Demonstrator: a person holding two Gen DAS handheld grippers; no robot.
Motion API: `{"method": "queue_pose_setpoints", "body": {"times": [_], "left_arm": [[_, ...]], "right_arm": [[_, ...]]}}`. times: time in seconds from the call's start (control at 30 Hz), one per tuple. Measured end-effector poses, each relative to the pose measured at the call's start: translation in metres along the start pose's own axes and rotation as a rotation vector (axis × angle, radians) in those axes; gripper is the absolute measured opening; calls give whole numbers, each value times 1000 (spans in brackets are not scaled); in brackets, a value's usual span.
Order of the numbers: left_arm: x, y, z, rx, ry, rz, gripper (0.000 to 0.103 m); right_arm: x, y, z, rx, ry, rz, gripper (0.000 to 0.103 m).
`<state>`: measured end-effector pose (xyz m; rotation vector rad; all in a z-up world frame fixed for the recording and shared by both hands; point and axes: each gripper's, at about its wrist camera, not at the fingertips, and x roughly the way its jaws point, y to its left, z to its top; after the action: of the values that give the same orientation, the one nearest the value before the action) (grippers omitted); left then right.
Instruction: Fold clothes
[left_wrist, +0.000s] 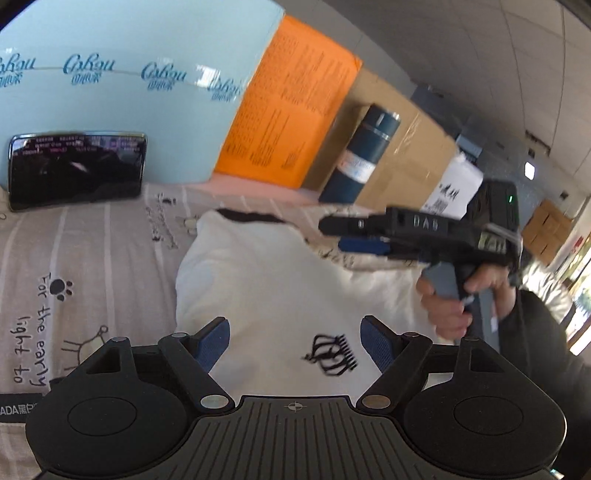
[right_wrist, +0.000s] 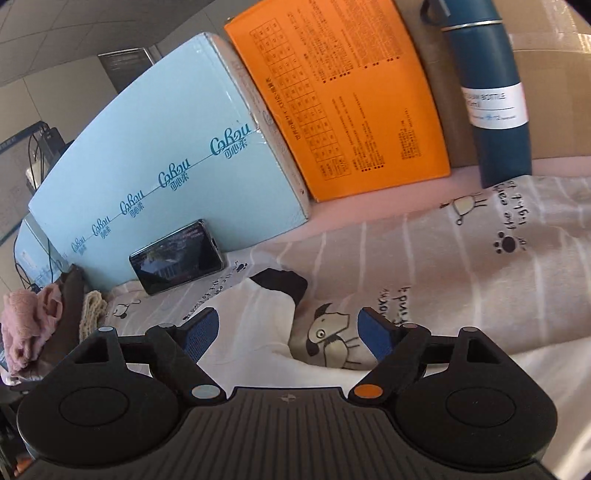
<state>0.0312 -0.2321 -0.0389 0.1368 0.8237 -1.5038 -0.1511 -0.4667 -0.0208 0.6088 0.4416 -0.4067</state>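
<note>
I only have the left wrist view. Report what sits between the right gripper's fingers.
Observer: The right gripper is open and grips nothing. Below the gap between its fingers lie part of the white garment and a dog print on the sheet.
Operator: Now tell me what's beyond the phone, away from the orange box.
Observer: Past the phone there is a pile of clothes: pink, brown and cream knit pieces.
</note>
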Motion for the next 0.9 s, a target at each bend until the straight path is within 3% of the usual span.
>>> {"method": "queue_pose_setpoints", "body": {"times": [0.23,0.3,0.37,0.47,0.53,0.7,0.83,0.9], "left_arm": [[3,8,-14,11,-29,-51,88],[3,11,-14,-11,-36,-75,90],[3,14,-14,-34,-43,-99,90],[-1,27,-11,-144,-75,-166,91],[-5,40,-10,-276,-113,-268,92],[-12,69,-14,-571,-219,-477,92],[-18,76,-17,-658,-271,-524,92],[-21,76,-17,-666,-279,-500,92]], "right_arm": [[58,-3,13,55,103,59,79],[69,4,16,35,131,82,66],[78,12,15,-6,157,88,46],[82,21,13,-79,151,101,24],[79,24,14,-100,133,119,19],[46,42,15,-218,26,172,17],[9,67,3,-363,-40,284,17],[-8,80,-6,-453,-49,364,15]]}}
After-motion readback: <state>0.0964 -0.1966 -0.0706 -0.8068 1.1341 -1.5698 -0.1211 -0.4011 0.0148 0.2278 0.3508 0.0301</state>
